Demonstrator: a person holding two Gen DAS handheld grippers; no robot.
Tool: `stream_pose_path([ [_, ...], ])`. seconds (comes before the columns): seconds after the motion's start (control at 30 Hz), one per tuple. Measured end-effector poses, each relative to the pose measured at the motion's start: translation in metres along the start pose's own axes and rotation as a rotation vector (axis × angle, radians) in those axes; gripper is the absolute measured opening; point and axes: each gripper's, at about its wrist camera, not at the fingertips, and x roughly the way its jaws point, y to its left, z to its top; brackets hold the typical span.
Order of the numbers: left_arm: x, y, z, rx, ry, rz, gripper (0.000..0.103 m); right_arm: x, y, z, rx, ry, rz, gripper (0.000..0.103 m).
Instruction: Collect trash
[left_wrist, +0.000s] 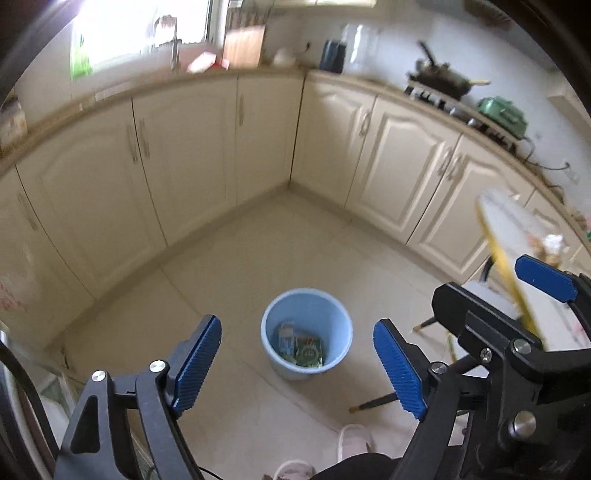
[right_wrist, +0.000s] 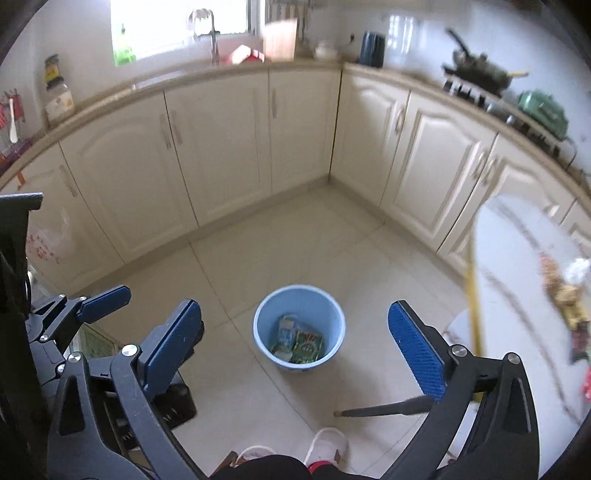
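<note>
A light blue bin (left_wrist: 306, 332) stands on the tiled floor, also in the right wrist view (right_wrist: 299, 326). It holds a green packet (left_wrist: 309, 351) and a small carton (left_wrist: 286, 338); both show in the right wrist view, the packet (right_wrist: 306, 347) and the carton (right_wrist: 283, 332). My left gripper (left_wrist: 299, 363) is open and empty above the bin. My right gripper (right_wrist: 295, 352) is open and empty, also above it. The right gripper's blue pad (left_wrist: 546, 277) shows in the left wrist view. Trash (right_wrist: 569, 295) lies on the white table (right_wrist: 517, 277) at the right.
Cream cabinets (left_wrist: 221, 147) line the far walls under a countertop with a sink tap (right_wrist: 207, 33), kettle (right_wrist: 372, 48), wok (right_wrist: 480, 70) and green pot (right_wrist: 543, 107). Table legs (right_wrist: 384, 408) stand right of the bin. My slippers (right_wrist: 325, 446) are at the bottom.
</note>
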Motion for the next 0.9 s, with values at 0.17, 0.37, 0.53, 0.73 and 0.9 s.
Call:
stream_pose_path([
  [0.17,-0.069,-0.053,-0.019,0.056,-0.142,0.012,0.090,-0.071,-0.009,-0.003,0.031,-0.122,-0.030,0.103],
  [0.37,-0.144,-0.110,-0.048,0.117,-0.332,0.006,0.102,-0.159,-0.029,-0.009,0.079,-0.271,-0.050,0.103],
  [0.53,-0.188,-0.160,-0.098,0.151,-0.457,0.008,0.102,-0.234,-0.046,-0.020,0.100,-0.409,-0.123,0.103],
  [0.73,-0.224,-0.196,-0.153,0.184,-0.589,-0.021,0.102,-0.302,-0.067,-0.035,0.129,-0.524,-0.231,0.103],
  [0.9,-0.243,-0.186,-0.196,0.201,-0.671,-0.062,0.102,-0.338,-0.079,-0.050,0.158,-0.587,-0.283,0.103],
])
